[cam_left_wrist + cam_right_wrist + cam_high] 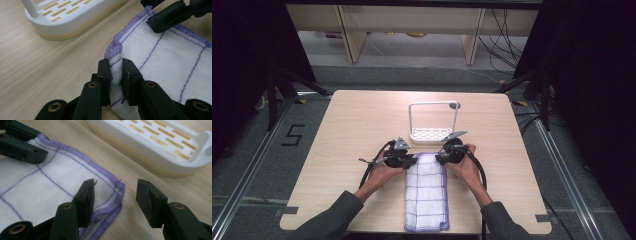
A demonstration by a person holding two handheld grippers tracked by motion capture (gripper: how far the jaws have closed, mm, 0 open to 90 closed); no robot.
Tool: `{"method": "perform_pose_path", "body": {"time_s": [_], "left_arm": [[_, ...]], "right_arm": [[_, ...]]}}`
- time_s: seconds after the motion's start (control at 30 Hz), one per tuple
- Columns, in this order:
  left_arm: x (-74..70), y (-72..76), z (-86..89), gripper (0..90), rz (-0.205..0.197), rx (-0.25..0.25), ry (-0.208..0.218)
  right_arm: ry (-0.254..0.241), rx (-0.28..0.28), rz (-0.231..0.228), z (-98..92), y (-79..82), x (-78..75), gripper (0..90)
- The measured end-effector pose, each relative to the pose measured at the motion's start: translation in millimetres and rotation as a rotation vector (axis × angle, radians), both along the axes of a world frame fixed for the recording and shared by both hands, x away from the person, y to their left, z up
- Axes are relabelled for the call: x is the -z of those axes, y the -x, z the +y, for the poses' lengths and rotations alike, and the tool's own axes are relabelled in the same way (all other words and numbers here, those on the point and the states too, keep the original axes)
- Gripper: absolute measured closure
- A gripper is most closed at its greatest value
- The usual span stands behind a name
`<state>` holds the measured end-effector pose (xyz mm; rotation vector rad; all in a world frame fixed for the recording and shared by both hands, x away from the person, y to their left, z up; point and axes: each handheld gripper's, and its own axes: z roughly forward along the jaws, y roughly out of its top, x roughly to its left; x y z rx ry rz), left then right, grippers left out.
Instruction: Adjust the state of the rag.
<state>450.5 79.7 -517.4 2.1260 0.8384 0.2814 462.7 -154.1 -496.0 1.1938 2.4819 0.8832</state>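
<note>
The cloth [427, 192] lies flat on the wooden surface [347, 125], a long folded strip running from the near edge at 6 o'clock up toward the centre. Its far left corner [113, 48] is pinched between the fingers of the left gripper [115, 72], which are clamped on a raised fold of fabric. The far right corner [117, 192] sits between the fingers of the right gripper [115, 195]; these stand apart, one pad resting over the cloth and the other clear of it above bare wood, so nothing is gripped there.

The cloth is white, crossed by thin purple grid lines and bound with a thick purple stitched hem.

Both hands come in from 6 o'clock, forearms in grey sleeves, the left hand [382, 172] at the cloth's 9 o'clock side and the right hand [467, 167] at its 3 o'clock side, each gripper pointing inward at a top corner. Just beyond the cloth, at 12 o'clock, stands a white slotted rack [432, 134] with a tall loop handle, near but not touching.
</note>
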Motion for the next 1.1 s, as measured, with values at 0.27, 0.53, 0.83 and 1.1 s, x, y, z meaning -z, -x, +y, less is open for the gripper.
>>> {"method": "perform_pose_path", "body": {"time_s": [0.27, 0.53, 0.83, 1.1], "left_arm": [[0.0, 0.3, -0.2, 76.7, -0.004, 0.002, -0.005], [-1.7, 1.0, -0.2, 77.3, -0.008, -0.005, -0.002], [-25.8, 6.8, 0.3, 78.5, -0.046, 0.006, 0.048], [-35.3, 11.0, 6.3, 78.4, -0.06, 0.005, 0.063]], "right_arm": [[-0.017, -0.009, 0.018, 0.3, -1.3, 5.1, 55.3], [-0.049, -0.066, 0.023, 1.9, -1.0, 3.6, 82.7], [-0.097, -0.092, -0.08, -0.2, 9.8, -17.0, 84.3], [-0.126, -0.104, -0.106, 0.8, 15.1, -29.9, 84.3]]}}
